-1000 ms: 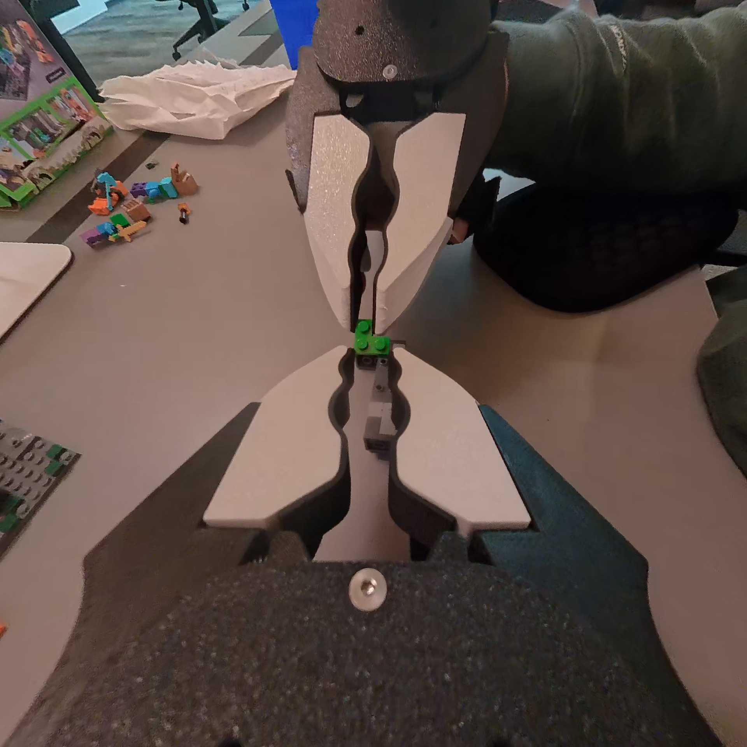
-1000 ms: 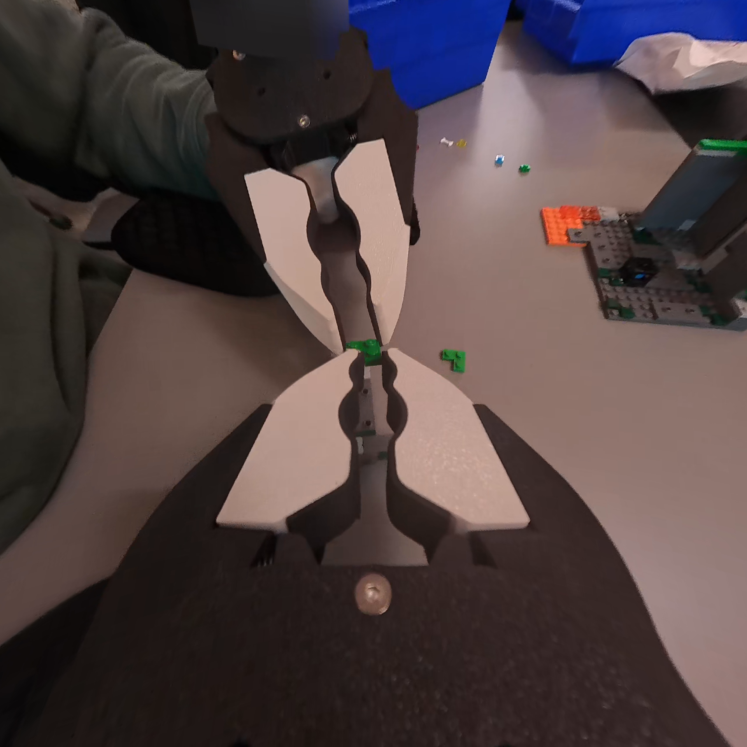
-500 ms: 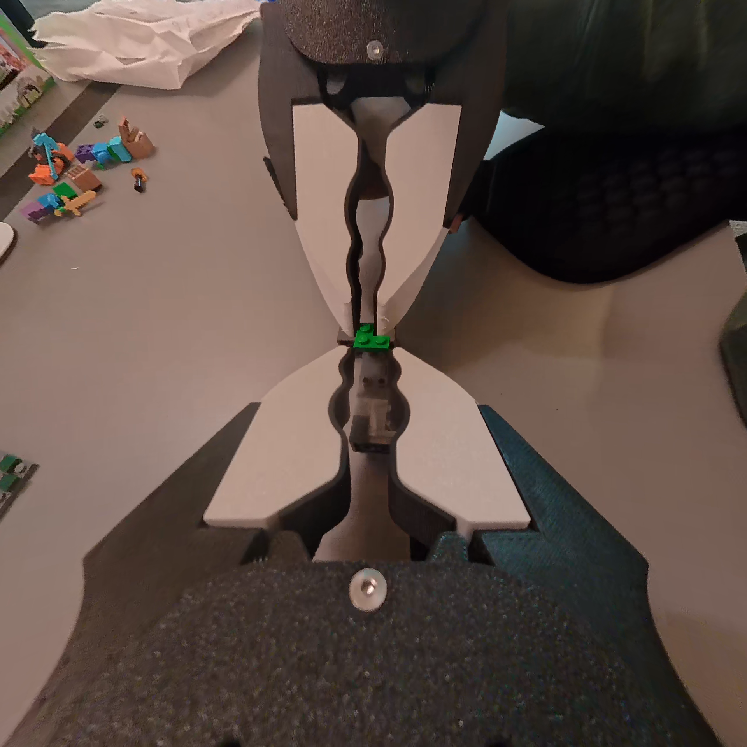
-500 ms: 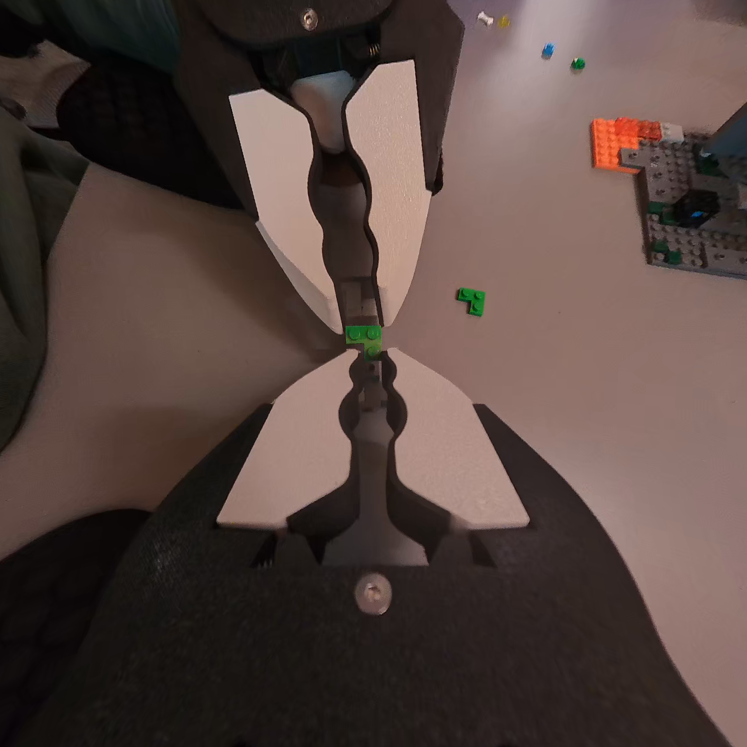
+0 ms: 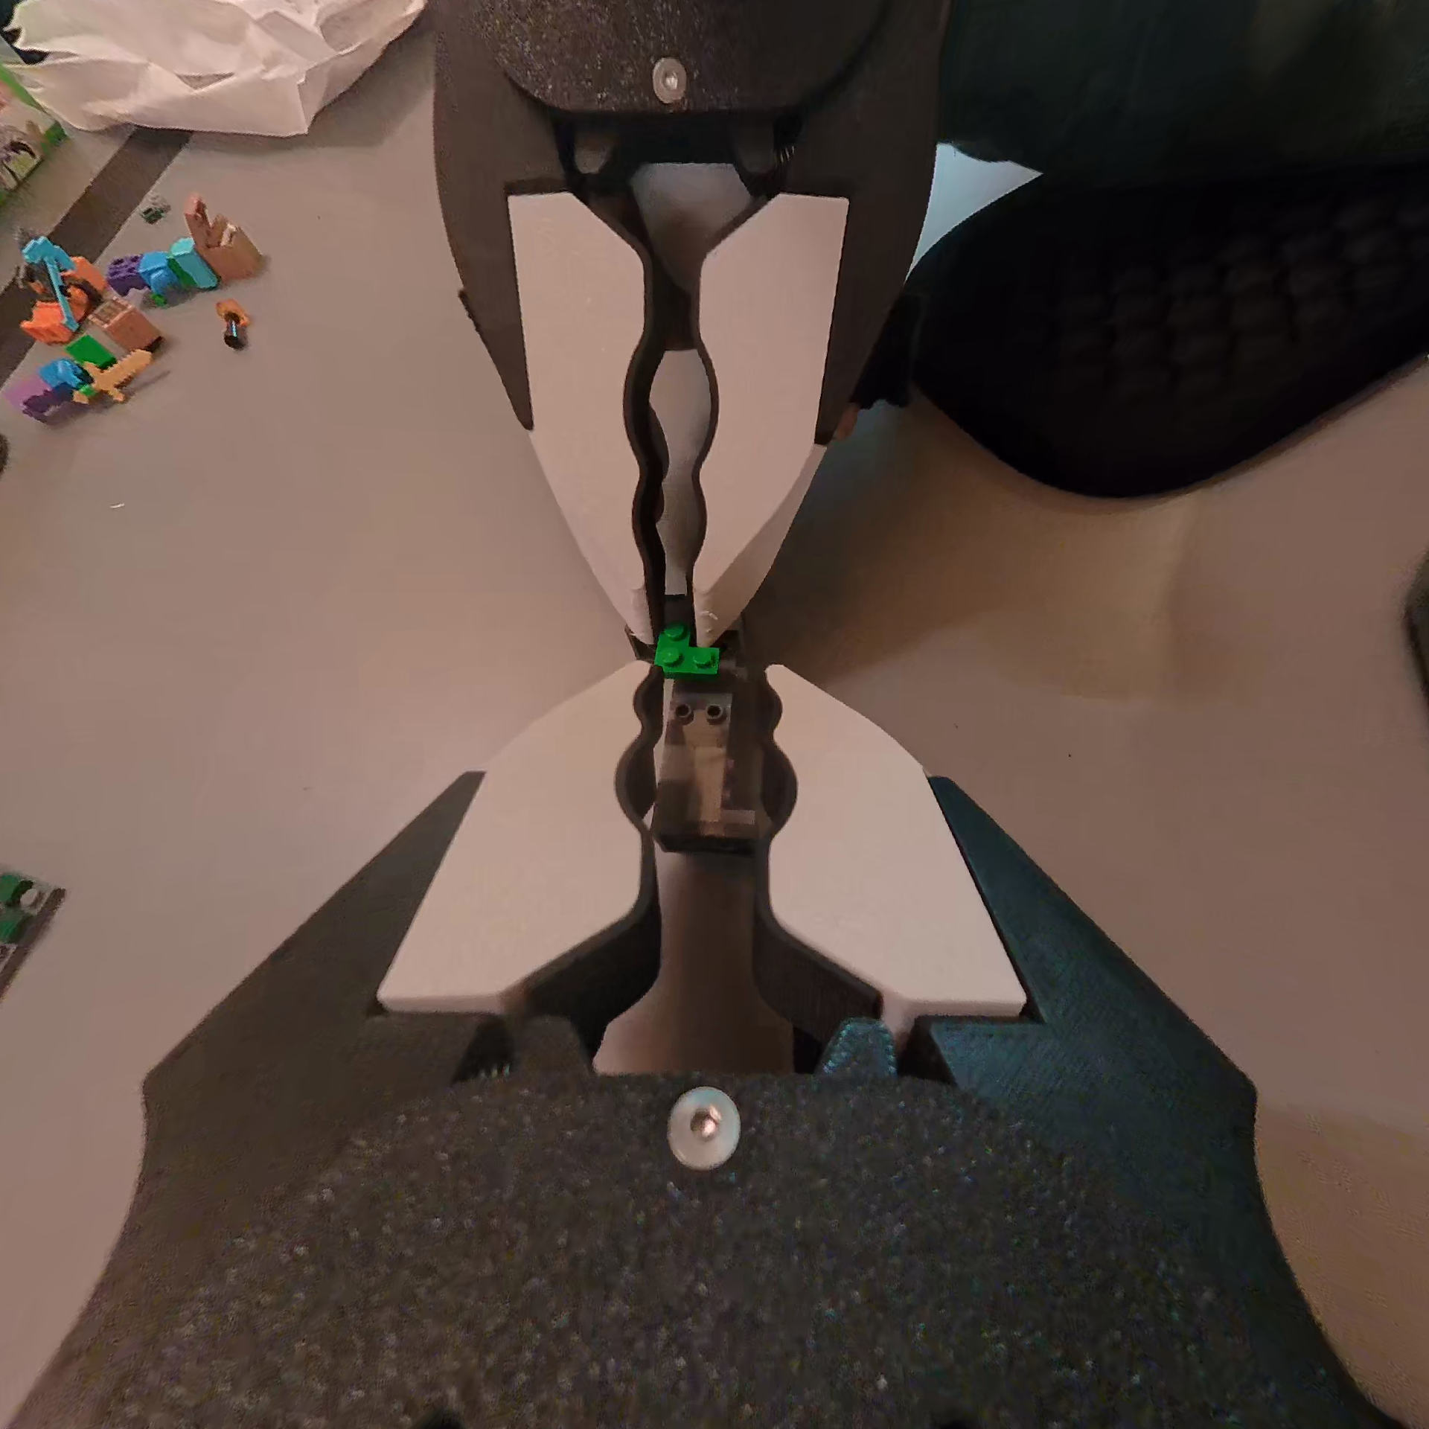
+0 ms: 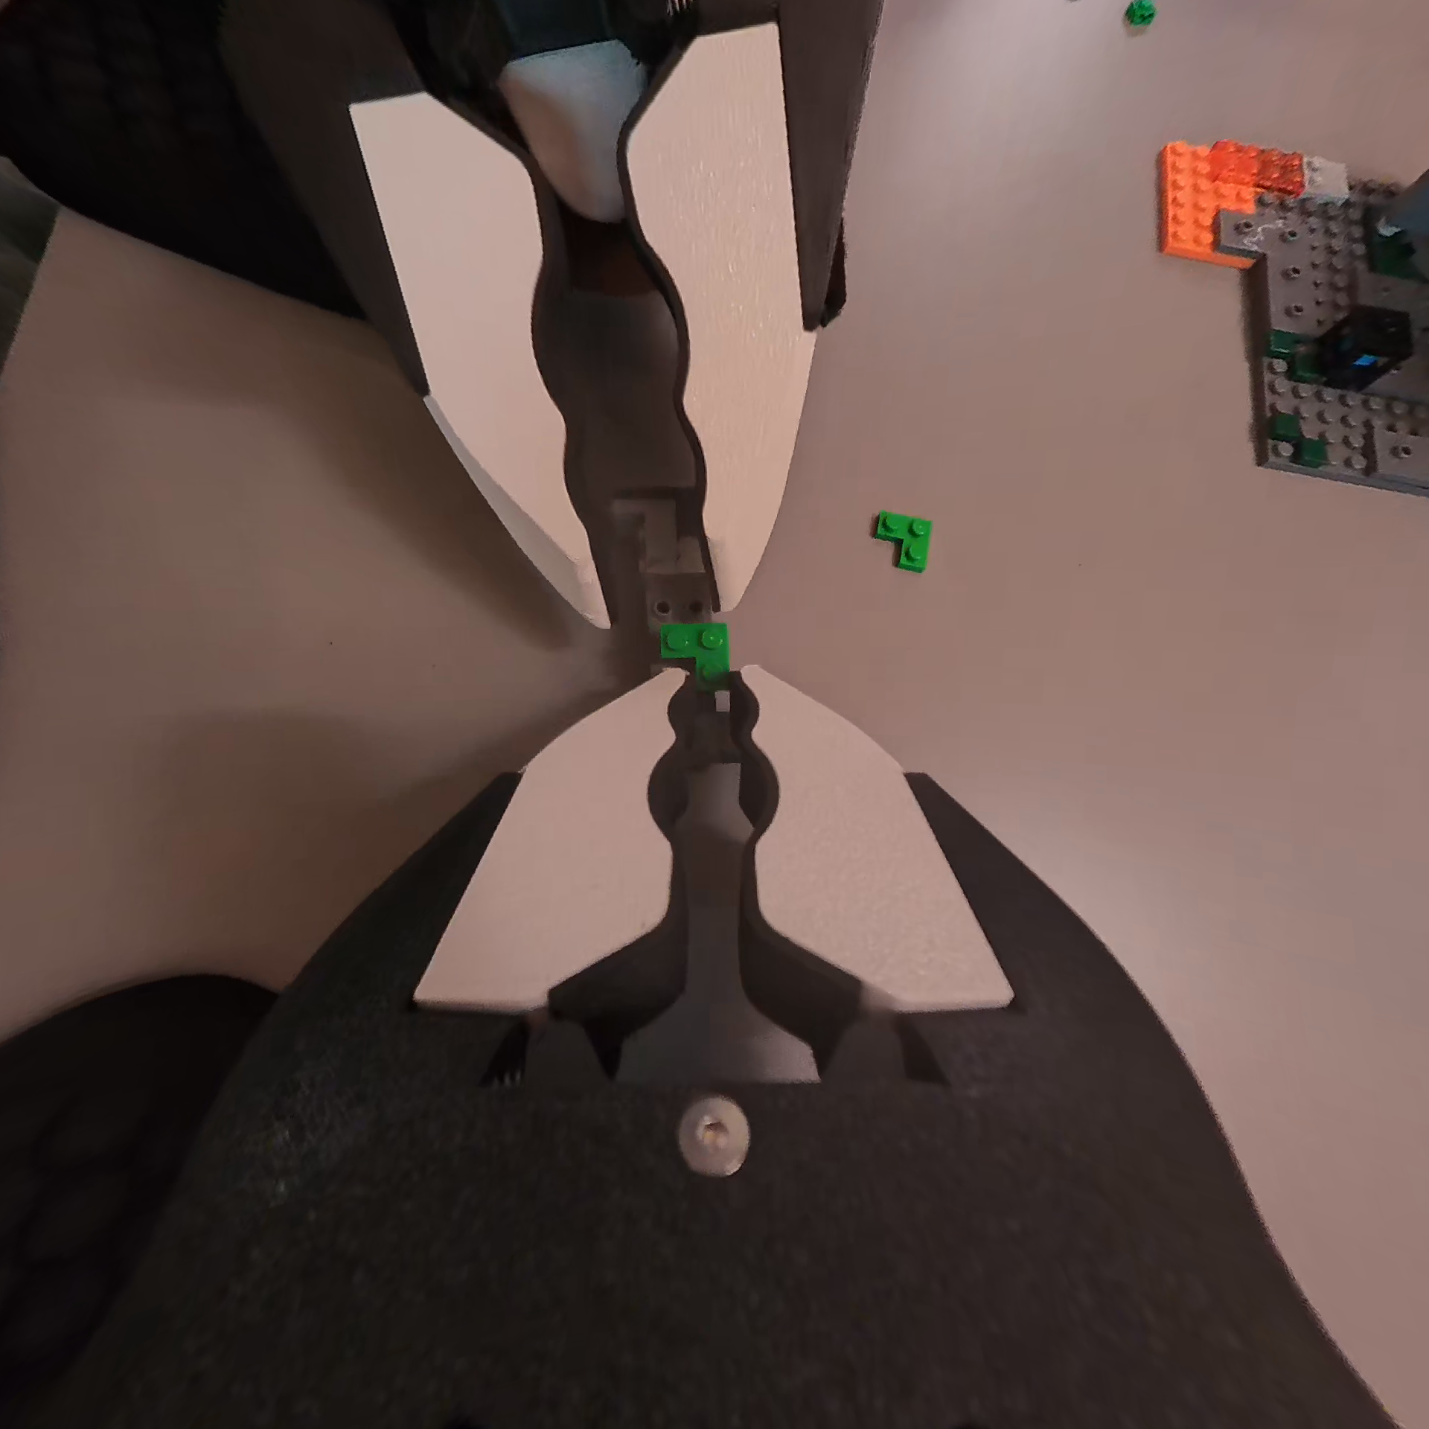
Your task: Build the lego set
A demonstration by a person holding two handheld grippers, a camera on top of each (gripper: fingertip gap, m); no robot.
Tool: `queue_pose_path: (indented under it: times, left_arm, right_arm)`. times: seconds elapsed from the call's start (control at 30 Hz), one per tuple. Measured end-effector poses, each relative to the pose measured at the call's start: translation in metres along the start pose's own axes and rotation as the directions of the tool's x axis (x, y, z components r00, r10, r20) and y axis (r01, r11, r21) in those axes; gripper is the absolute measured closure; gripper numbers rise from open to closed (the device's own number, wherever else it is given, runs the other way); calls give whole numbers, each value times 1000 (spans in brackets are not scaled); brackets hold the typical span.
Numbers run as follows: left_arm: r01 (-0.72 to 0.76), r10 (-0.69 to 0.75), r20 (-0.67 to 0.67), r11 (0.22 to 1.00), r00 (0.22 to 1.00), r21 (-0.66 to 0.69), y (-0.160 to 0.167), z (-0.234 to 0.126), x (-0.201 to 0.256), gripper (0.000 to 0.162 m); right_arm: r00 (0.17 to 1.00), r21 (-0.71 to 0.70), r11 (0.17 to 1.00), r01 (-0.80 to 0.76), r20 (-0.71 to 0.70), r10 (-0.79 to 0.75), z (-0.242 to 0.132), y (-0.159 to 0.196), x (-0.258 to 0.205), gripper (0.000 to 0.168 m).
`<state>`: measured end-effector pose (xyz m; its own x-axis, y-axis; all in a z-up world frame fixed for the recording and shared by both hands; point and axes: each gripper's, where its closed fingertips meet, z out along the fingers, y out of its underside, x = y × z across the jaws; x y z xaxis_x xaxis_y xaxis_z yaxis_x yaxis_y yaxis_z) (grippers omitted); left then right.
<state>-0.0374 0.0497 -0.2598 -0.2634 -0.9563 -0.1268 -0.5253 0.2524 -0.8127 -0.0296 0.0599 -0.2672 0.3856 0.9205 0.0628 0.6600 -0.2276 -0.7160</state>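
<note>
In the left wrist view my left gripper (image 5: 707, 674) is shut on a small grey brick piece (image 5: 707, 773) with two studs facing up. A green L-shaped plate (image 5: 685, 654) sits against the far end of that grey piece. My right gripper (image 5: 679, 612) comes in from the top, tip to tip with the left one, and pinches the green plate. In the right wrist view my right gripper (image 6: 713, 674) is shut on one leg of the green plate (image 6: 694, 643). The left gripper (image 6: 665, 611) holds the grey piece (image 6: 671, 568) opposite. Both are held above the table.
A second green L-shaped plate (image 6: 906, 539) lies on the table to the right. A grey baseplate build (image 6: 1330, 348) with an orange plate (image 6: 1198, 209) stands farther right. Loose coloured pieces (image 5: 116, 309) and a white paper bag (image 5: 201, 62) lie far left. A person's dark sleeve (image 5: 1160, 309) is behind. Both grippers' tips are close together, under 4 cm apart.
Both grippers have tipped down toward the table while staying tip to tip. The grey piece has turned so its studs show, and the green plate now sits against its end.
</note>
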Motion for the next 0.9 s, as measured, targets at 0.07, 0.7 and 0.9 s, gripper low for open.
queue_pose_path:
  times: [0.07, 0.7, 0.9]
  left_arm:
    - [-1, 1, 5, 1000, 1000, -4, 0, 1, -1, 139]
    - [8, -8, 11, 1000, 1000, -11, 0, 9, -2, 145]
    - [7, -7, 9, 1000, 1000, -11, 0, 9, -2, 146]
  right_arm:
    - [1000, -16, 1000, 3, -1, -3, 0, 0, 0, 161]
    - [1000, -51, 999, 12, 14, -11, 1, 1, -3, 161]
    - [1000, -48, 999, 10, 19, -9, 1, 1, -3, 161]
